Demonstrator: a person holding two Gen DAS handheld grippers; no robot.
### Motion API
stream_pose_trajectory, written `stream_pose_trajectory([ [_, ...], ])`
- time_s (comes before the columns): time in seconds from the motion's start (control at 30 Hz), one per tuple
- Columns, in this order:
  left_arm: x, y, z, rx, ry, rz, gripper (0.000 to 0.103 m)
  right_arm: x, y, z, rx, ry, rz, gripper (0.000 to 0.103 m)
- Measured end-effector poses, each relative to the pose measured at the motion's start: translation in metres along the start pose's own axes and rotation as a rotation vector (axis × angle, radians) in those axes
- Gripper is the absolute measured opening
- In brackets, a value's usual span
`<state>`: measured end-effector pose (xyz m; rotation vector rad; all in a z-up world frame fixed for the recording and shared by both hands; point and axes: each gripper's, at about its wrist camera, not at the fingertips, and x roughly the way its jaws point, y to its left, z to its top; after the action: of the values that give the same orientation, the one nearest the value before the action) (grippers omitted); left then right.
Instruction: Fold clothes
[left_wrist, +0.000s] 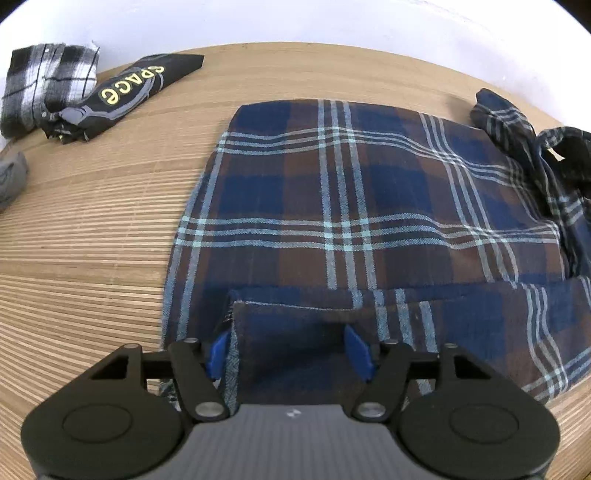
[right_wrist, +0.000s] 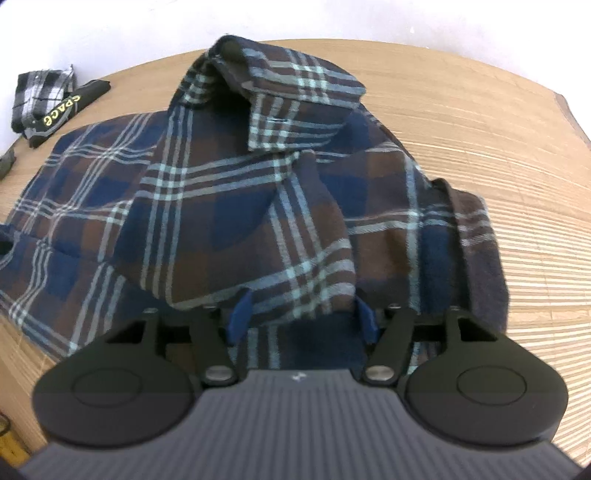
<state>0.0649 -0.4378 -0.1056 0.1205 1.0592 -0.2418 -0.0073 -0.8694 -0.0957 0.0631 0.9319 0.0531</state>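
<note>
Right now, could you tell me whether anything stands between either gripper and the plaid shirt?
Nothing visible does: the left gripper and right gripper both already have the plaid shirt between their open blue fingers.

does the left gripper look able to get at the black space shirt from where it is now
Probably yes. The left gripper sits open around an edge of the plaid shirt, and only bare wooden table lies between it and the folded SPACE shirt at the far left.

A striped wooden table (left_wrist: 92, 229) stands against a plain white wall (left_wrist: 295, 22).
</note>
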Motion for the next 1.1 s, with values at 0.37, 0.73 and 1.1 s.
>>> stream_pose_trajectory([
  [0.37, 0.000, -0.013, -0.003, 0.005, -0.032, -0.026, 0.008, 0.005, 0.001, 0.000, 0.022, -0.048, 0.006, 0.065],
  [0.73, -0.056, -0.010, 0.025, -0.097, -0.252, 0.043, 0.005, -0.063, -0.002, 0.019, 0.100, -0.372, -0.061, 0.012],
  [1.1, -0.008, -0.011, 0.020, -0.007, -0.111, 0.206, 0.023, 0.025, -0.001, 0.029, -0.034, -0.180, -0.271, 0.026],
])
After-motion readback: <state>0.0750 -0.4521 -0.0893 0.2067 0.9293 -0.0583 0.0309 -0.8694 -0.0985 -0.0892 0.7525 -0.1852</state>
